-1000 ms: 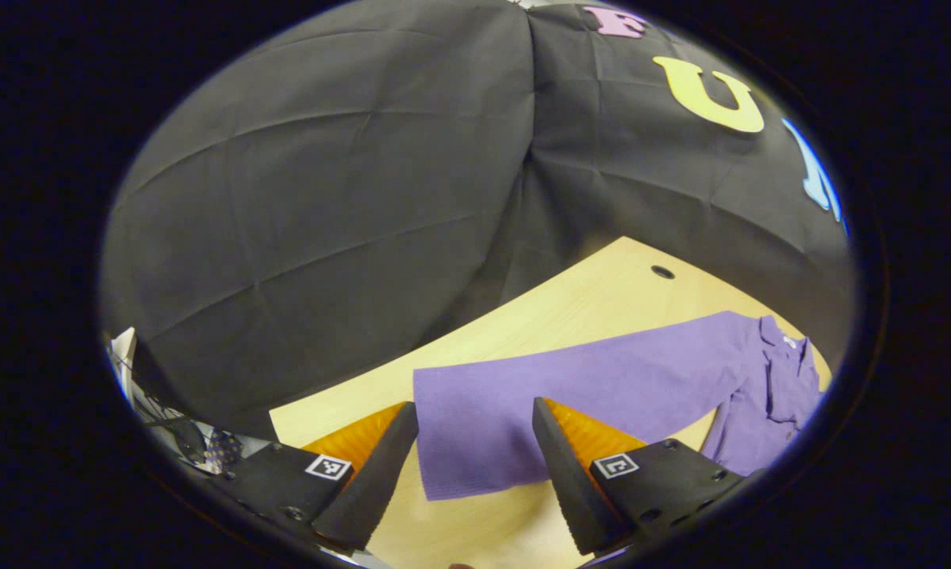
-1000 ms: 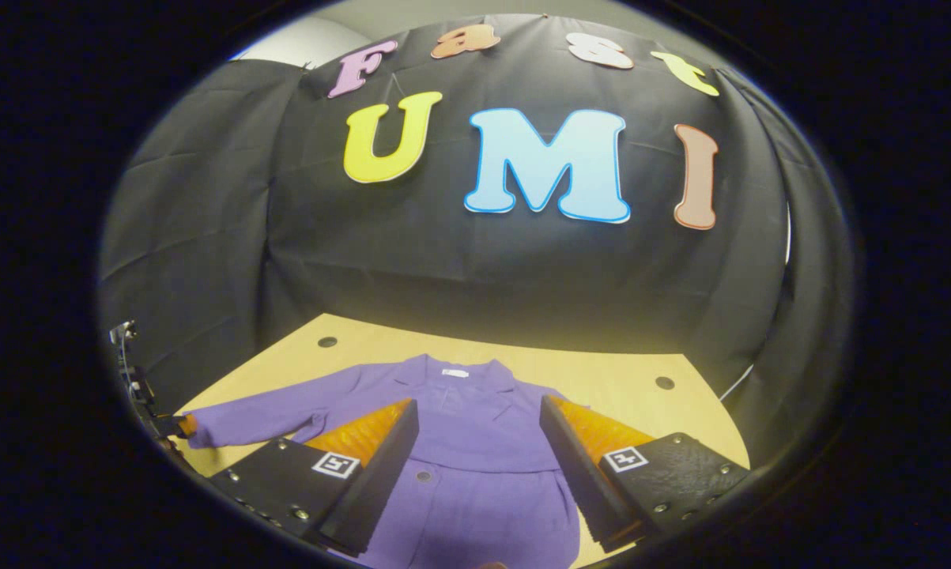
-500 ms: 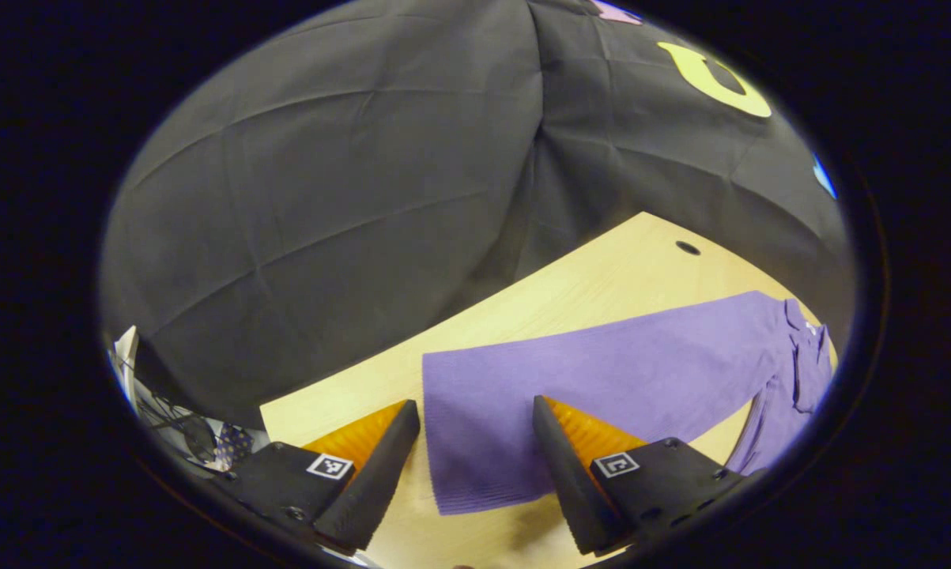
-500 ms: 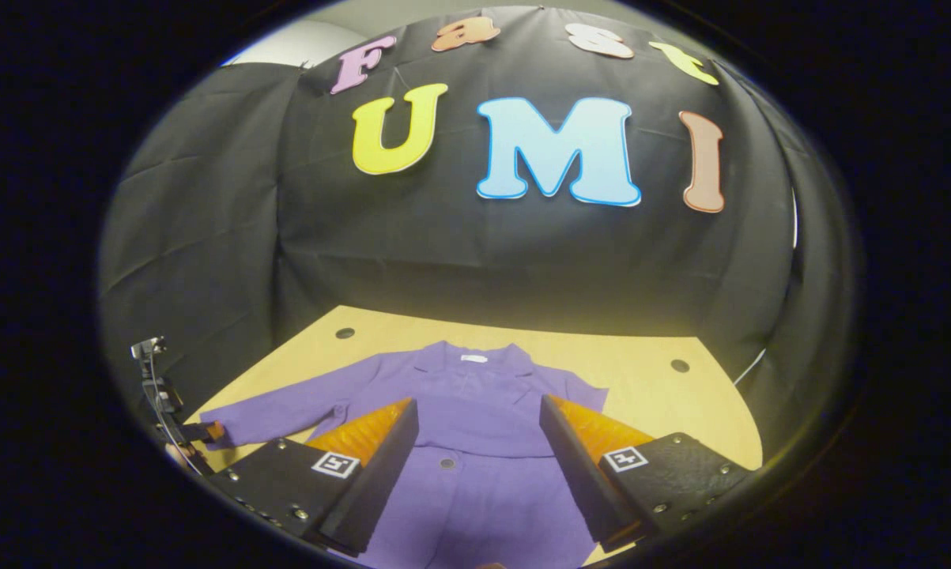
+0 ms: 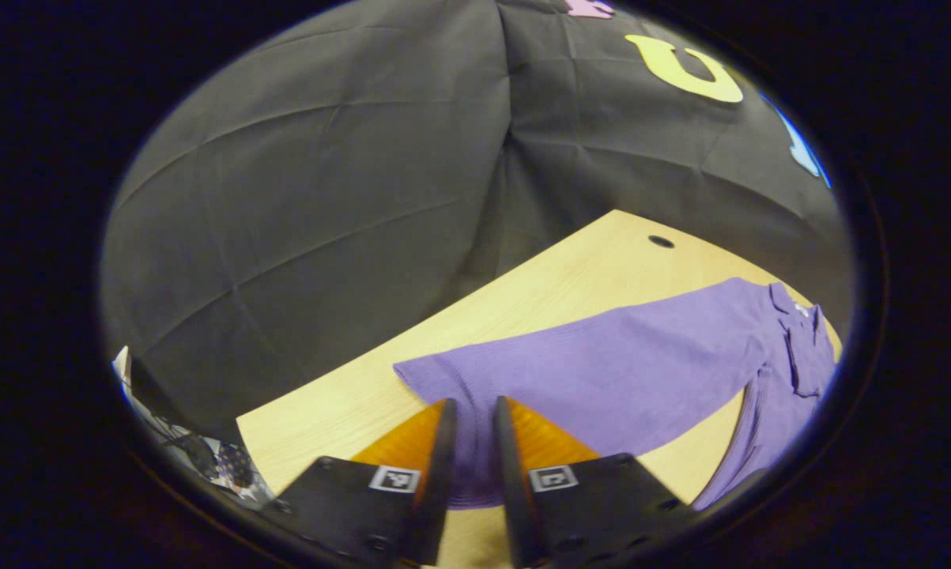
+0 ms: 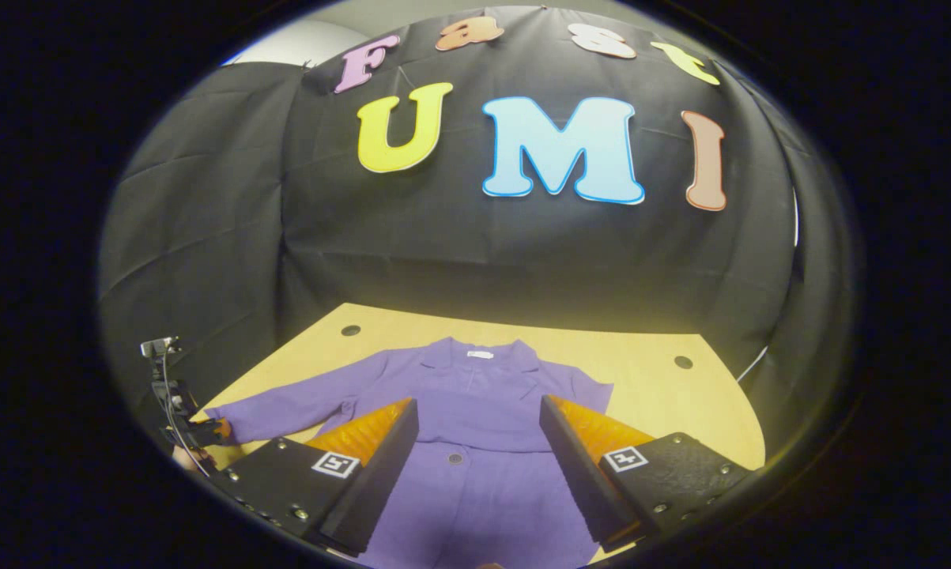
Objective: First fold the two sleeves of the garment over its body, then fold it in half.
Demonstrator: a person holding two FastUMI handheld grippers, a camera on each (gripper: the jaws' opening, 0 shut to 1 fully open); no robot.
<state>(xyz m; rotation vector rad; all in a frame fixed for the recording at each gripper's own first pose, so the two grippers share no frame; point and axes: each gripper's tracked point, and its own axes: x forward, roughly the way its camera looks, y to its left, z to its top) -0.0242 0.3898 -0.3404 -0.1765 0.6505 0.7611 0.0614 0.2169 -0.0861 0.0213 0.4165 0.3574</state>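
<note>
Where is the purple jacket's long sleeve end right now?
In the left gripper view, the sleeve cuff lies on the wooden table, pinched in the left gripper.

On my feeds the light was warm and fell from above, brightest on the wooden table (image 6: 649, 395), which came through yellowish, while the black cloth wall (image 6: 459, 253) stayed dim with only its creases catching a soft sheen. I saw no hard glare. The purple garment (image 6: 475, 411) was evenly lit and sharp enough to show its buttons. Fisheye bending was strong: the table edge (image 5: 522, 276) curved, and detail smeared and darkened toward the rim. Close up, the left gripper (image 5: 473, 462) looked slightly soft, casting a faint shadow beneath.
</note>
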